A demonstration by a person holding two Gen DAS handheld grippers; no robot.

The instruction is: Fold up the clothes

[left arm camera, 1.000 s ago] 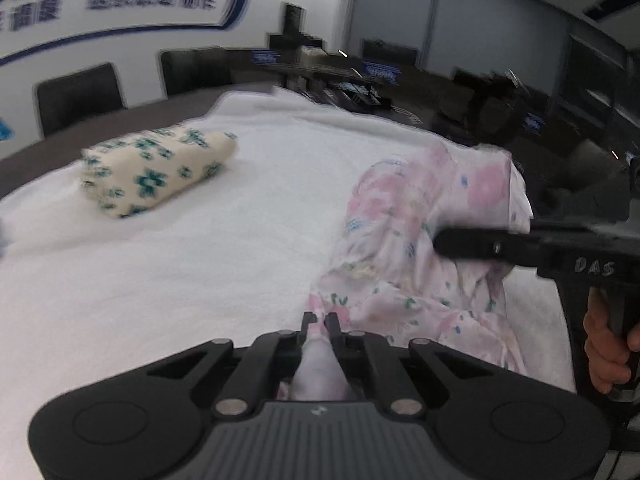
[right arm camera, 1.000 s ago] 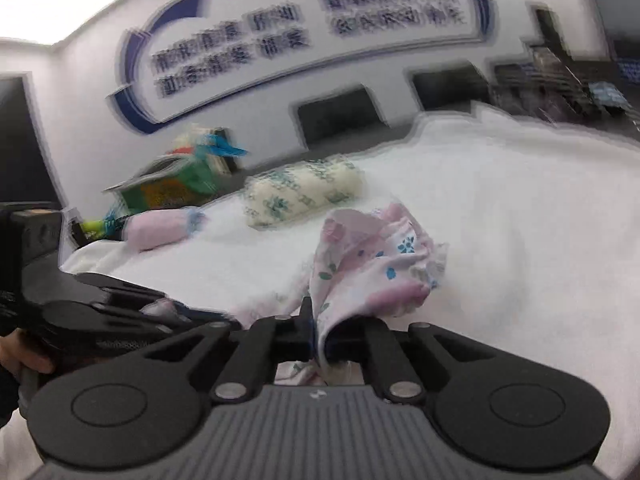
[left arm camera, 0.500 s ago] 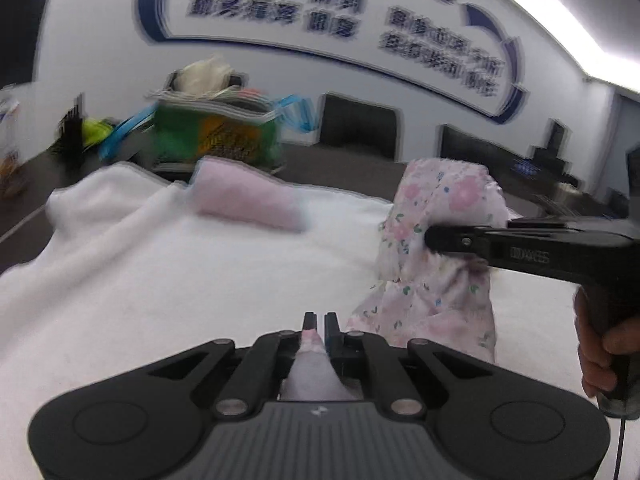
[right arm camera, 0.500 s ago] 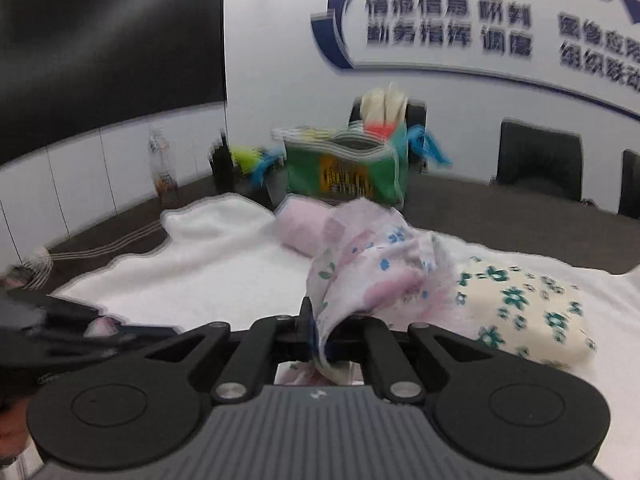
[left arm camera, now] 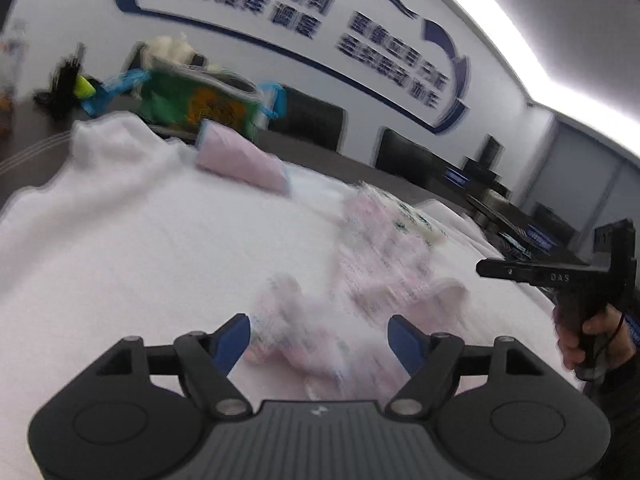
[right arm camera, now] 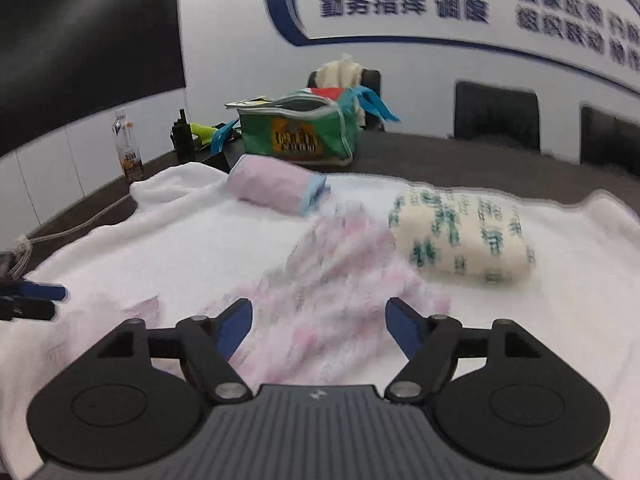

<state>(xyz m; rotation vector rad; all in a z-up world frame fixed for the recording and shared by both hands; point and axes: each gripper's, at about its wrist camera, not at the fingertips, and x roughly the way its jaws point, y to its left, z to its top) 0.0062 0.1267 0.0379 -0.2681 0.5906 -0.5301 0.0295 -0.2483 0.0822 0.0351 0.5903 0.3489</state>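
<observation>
Both the left gripper (left arm camera: 319,334) and the right gripper (right arm camera: 319,318) have just been opening and now stand wide, gripping nothing. The pink floral garment (right arm camera: 336,280) lies loose on the white towel (right arm camera: 192,232), seemingly crumpled though blurred, beside the cream green-printed bundle (right arm camera: 460,236)

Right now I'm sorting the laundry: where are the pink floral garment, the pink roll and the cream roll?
pink floral garment (right arm camera: 340,264), right wrist view, middle of cloth.
pink roll (right arm camera: 272,184), right wrist view, its side.
cream roll (right arm camera: 460,236), right wrist view, top.
</observation>
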